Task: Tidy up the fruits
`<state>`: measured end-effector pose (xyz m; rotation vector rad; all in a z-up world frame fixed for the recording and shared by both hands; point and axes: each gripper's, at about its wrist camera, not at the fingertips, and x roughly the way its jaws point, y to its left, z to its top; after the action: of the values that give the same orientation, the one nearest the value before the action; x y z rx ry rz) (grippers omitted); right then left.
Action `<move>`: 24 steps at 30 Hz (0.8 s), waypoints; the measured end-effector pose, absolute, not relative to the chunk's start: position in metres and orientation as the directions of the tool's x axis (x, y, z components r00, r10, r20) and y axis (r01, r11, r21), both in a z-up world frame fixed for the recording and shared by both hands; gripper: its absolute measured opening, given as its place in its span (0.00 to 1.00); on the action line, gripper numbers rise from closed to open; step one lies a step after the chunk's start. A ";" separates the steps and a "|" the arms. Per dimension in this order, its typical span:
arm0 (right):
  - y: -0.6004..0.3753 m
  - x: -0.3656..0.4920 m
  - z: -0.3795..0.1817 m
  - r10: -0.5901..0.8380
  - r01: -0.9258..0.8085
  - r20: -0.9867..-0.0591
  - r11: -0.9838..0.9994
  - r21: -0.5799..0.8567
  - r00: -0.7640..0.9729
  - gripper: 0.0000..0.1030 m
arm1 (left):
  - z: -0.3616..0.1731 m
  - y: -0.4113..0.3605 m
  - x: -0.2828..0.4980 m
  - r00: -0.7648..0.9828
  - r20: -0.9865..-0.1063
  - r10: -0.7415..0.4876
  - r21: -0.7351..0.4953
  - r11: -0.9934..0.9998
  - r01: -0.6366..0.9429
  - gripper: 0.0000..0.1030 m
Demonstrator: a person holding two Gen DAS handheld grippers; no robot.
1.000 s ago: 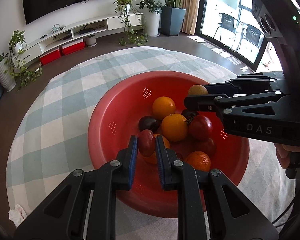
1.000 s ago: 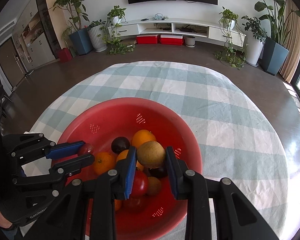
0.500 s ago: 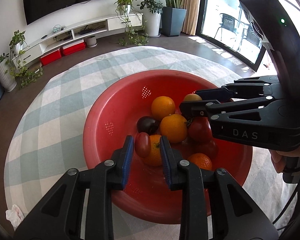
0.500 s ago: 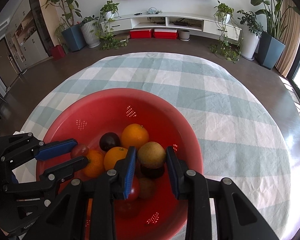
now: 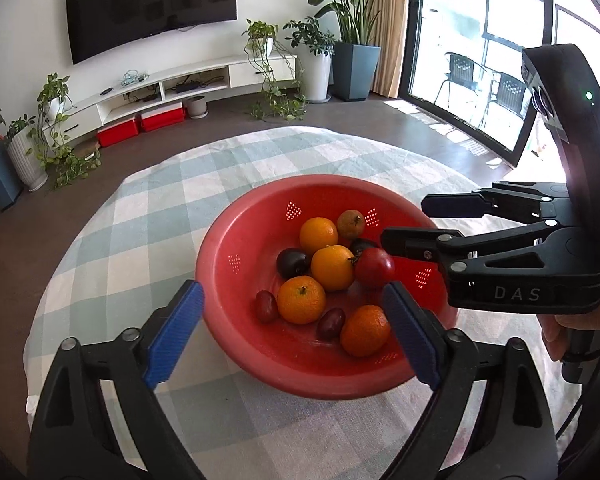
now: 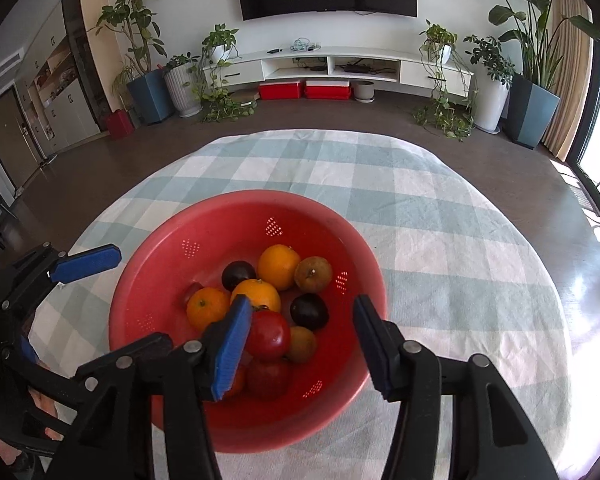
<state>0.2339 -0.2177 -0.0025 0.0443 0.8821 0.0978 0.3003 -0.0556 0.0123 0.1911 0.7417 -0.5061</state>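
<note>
A red perforated bowl sits on a checked tablecloth and holds several oranges, dark plums, a red tomato and small red fruits. My left gripper hangs above the bowl's near rim. Its jaws are opening wide and nothing is gripped. A small red fruit lies loose below it. My right gripper hovers over the bowl's right side. Its jaws are also opening and hold nothing. A brownish round fruit rests among the oranges.
The round table's checked cloth stretches bare behind and right of the bowl. A white crumpled cloth lies at the table's near left edge. Beyond are dark floor, a TV shelf and potted plants. A person's hand holds the right gripper.
The left gripper let go of the small red fruit and the right let go of the brownish fruit; both now lie in the bowl. Both grippers opened and drew back upward.
</note>
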 end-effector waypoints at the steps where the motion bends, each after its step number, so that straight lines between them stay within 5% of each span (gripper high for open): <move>1: -0.219 0.227 0.001 0.104 -0.063 -0.761 0.995 0.083 0.641 0.67 | 0.017 -0.054 0.293 0.637 -0.675 -0.372 -0.006 0.866 0.500 0.96; 14: -0.217 0.123 0.037 0.080 -0.012 -0.649 0.994 0.108 0.757 0.90 | 0.080 -0.020 0.153 0.846 -0.449 -0.289 0.074 0.931 0.357 1.00; 24: -0.194 0.026 0.144 -0.011 0.020 -0.240 0.999 0.036 0.971 1.00 | 0.158 -0.017 0.031 0.982 -0.164 -0.090 0.239 0.963 0.128 1.00</move>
<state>0.0259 -0.1938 0.1440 0.0378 0.2416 -0.0159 0.0307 -0.0170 0.1576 0.2510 0.1528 -0.1104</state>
